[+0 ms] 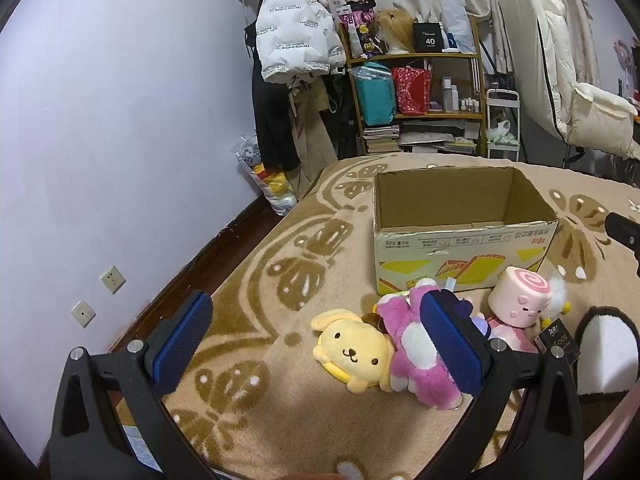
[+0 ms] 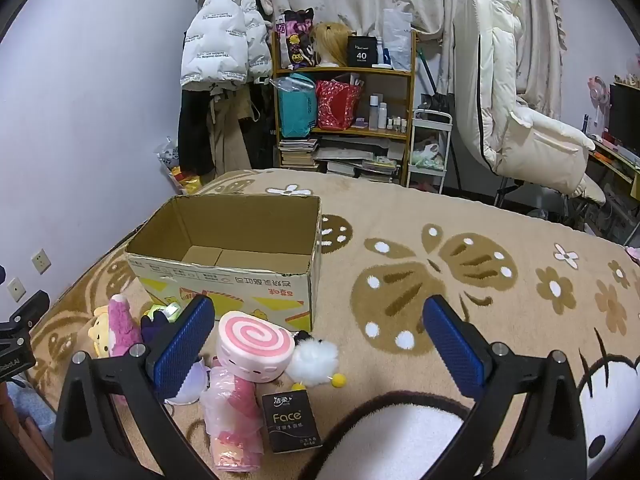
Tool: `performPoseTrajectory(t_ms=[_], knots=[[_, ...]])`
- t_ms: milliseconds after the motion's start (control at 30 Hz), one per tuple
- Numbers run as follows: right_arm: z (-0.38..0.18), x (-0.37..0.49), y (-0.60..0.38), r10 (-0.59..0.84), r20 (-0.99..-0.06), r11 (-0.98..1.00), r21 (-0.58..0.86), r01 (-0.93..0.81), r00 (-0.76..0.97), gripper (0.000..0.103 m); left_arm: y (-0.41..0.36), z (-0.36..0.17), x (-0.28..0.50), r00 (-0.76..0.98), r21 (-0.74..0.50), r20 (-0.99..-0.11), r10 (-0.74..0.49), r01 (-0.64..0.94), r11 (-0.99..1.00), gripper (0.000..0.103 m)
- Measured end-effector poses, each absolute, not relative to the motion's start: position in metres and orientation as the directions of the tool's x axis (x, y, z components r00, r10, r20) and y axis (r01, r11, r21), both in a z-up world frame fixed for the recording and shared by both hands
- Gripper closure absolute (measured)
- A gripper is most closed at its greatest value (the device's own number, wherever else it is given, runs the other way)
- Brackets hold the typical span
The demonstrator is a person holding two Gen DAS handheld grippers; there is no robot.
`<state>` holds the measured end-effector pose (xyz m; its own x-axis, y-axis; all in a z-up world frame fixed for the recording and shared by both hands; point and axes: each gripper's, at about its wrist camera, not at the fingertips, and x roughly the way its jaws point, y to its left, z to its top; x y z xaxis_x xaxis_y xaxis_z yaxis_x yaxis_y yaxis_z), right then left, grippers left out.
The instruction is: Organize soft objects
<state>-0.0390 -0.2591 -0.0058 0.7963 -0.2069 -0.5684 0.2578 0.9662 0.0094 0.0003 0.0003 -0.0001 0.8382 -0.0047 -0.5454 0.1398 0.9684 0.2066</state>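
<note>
left gripper (image 1: 316,344): jaws wide, holding nothing | right gripper (image 2: 318,350): jaws wide, empty | soft toys (image 1: 352,350): heaped on blanket (image 1: 280,248) against cardboard box's (image 1: 460,236) near side | box: open, upright

A bed takes up the whole foreground, covered with a tan blanket (image 2: 460,216) patterned with brown butterflies and small flowers. On it stands an open cardboard box (image 2: 224,280), upright, nothing showing inside. Just in front of the box lies a huddle of soft toys: a yellow plush dog (image 1: 352,350) on its side, touching a pink and white plush (image 1: 412,344) beside it. Next along, a pink swirl-roll plush (image 2: 254,346) sits against a white pompom (image 2: 314,358). Near them a dark tissue pack (image 2: 292,420) lies flat, with a pink wrapped toy (image 2: 234,412) just beside it. A white, dark-edged cushion (image 2: 392,440) sits nearest the camera.
</note>
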Motion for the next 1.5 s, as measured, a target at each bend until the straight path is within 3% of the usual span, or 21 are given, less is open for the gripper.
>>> performPoseTrajectory(t_ms=[1500], knots=[[-0.0054, -0.0394, -0.2596, -0.208, -0.568, 0.966, 0.008, 0.258, 0.796, 0.000, -0.0012, 0.0048, -0.0009, 0.842, 0.206, -0.539, -0.006, 0.138, 0.969, 0.001]])
